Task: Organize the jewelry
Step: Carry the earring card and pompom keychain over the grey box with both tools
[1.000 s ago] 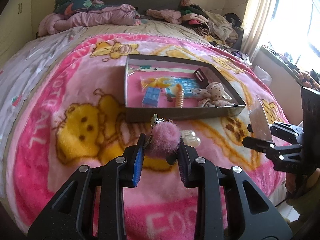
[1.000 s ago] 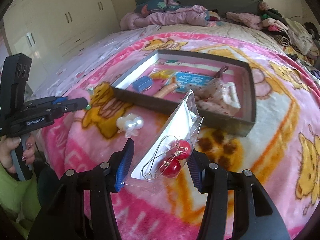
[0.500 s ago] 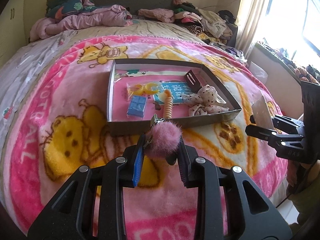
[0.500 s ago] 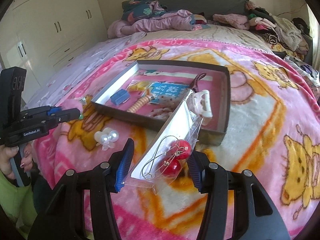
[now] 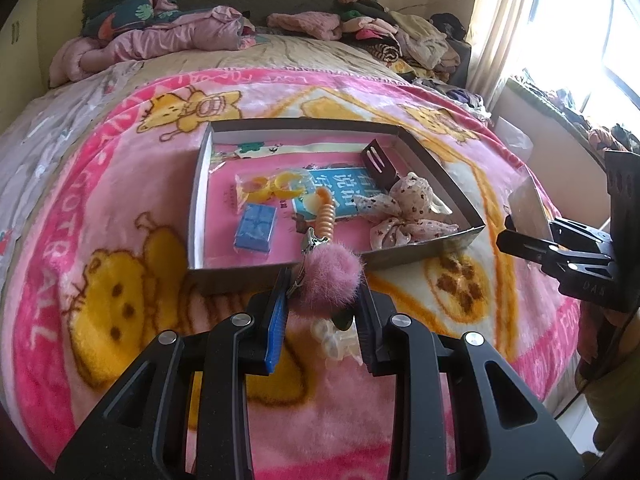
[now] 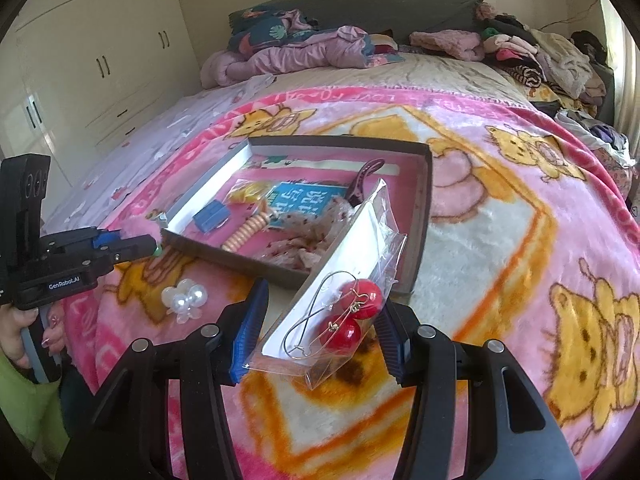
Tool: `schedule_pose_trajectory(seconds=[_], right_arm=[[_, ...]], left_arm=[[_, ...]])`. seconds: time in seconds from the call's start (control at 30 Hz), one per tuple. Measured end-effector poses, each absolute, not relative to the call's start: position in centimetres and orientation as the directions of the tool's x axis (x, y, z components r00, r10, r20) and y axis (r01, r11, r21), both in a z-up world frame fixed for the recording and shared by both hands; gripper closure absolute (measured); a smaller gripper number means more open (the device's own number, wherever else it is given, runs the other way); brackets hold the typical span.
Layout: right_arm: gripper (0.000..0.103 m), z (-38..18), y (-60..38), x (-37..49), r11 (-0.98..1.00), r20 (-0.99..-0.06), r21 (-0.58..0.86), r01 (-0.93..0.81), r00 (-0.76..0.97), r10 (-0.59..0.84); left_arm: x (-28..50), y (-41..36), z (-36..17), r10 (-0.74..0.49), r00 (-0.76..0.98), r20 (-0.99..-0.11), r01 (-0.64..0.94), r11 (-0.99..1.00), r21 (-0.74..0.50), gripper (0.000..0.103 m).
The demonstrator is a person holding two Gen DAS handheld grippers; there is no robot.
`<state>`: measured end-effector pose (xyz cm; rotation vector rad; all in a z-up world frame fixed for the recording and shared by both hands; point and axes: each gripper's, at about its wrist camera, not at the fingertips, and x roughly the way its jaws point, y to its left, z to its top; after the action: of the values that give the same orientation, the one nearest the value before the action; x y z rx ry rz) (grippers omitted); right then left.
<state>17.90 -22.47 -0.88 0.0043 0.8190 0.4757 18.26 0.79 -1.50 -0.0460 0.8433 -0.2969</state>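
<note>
Two hand-held grippers are closing in on the box's (image 5: 424, 254) near edge: left hand-held gripper (image 5: 322, 280) clamping a pink pompom clip (image 5: 330, 276), right hand-held gripper (image 6: 320, 326) clamping a bagged red earring pair (image 6: 348, 320), both nearly ready for dropping in.

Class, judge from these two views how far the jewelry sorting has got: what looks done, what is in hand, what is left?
Done: the shallow grey box already holds a blue block, a spotted fabric bow and other pieces.
In hand: the left gripper grips a fluffy pink pom-pom clip; the right gripper holds a clear packet of red ball earrings.
Left: a pearl bow clip lies on the blanket.
</note>
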Motion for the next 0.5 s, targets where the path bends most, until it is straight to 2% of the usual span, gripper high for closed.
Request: schedule_pose_trajectory(seconds=[0.5], right_arm=[[0.054, -0.8, -23.9, 20.5, 0.911, -0.696, 0.172, -0.374, 0.608, 0.381]], left_arm=[[21.2, -0.4, -1.8, -0.282, 0.617, -0.735, 0.254, 0.955, -0.153, 0.081]])
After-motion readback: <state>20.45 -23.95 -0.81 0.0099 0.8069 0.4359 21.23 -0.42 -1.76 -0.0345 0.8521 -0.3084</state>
